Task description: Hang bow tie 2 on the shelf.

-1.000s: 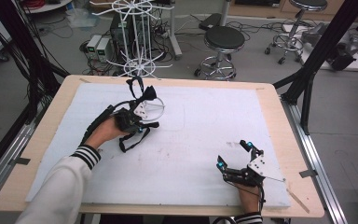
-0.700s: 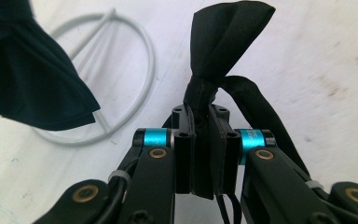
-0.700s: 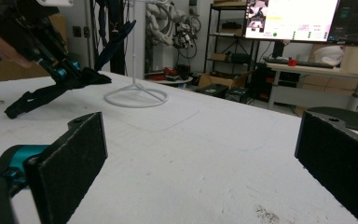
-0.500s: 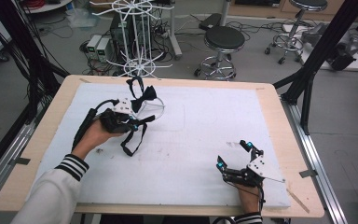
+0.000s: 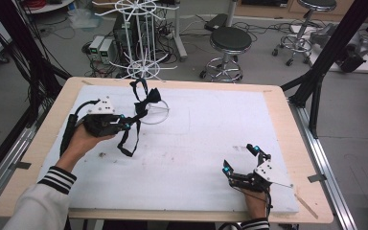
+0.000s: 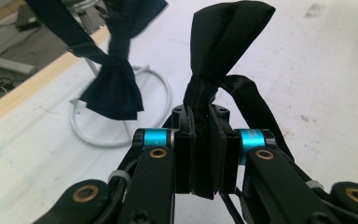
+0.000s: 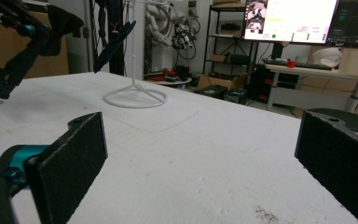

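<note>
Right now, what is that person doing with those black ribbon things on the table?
A person holds tongs in each hand at a white-topped table. The left tongs are shut on a black bow tie, pinched at its knot and lifted off the table, with its strap dangling. Another bow tie hangs on a white wire stand close by. The right tongs sit open near the table's front edge, holding nothing.

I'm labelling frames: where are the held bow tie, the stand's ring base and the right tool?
Bow tie (image 6: pixel 228 35), left gripper view, on its wing.
Ring base (image 5: pixel 162 114), high view, on its rim.
Right tool (image 5: pixel 240 158), high view, between its fingertips.
</note>
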The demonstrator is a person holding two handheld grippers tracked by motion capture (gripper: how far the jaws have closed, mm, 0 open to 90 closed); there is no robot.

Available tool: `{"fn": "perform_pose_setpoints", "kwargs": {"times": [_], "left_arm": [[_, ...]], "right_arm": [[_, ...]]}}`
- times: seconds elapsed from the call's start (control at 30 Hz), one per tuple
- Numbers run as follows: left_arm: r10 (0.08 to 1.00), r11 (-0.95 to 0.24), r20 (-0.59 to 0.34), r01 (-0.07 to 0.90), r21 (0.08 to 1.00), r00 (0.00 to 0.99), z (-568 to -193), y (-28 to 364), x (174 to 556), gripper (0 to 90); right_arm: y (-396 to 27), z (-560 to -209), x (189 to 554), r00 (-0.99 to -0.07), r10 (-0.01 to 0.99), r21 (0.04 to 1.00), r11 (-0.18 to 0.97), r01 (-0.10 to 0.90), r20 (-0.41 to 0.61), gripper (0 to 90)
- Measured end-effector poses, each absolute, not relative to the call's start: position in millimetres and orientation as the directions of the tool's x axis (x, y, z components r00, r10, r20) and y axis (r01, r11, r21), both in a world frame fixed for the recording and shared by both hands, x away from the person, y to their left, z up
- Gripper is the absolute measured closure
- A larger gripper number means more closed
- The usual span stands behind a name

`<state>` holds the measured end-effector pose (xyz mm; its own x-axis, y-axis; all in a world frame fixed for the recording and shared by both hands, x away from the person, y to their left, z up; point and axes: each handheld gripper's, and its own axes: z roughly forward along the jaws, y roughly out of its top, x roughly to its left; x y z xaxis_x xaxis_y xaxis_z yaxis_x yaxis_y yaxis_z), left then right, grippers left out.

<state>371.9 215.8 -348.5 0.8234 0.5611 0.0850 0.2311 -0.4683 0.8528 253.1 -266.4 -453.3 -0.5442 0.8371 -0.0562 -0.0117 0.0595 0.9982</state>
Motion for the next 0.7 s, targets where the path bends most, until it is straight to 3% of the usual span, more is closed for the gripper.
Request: {"fn": "perform_pose_setpoints", "kwargs": {"times": [0.7], "left_arm": [[0.656, -0.349, 0.077, 0.211, 0.913, 0.751, -321.0, 255.2, 369.2, 80.9]], "right_arm": [[-266.1, -453.3, 252.8, -0.543, 0.838, 0.998, 0.06, -0.013, -0.057, 1.5]]}}
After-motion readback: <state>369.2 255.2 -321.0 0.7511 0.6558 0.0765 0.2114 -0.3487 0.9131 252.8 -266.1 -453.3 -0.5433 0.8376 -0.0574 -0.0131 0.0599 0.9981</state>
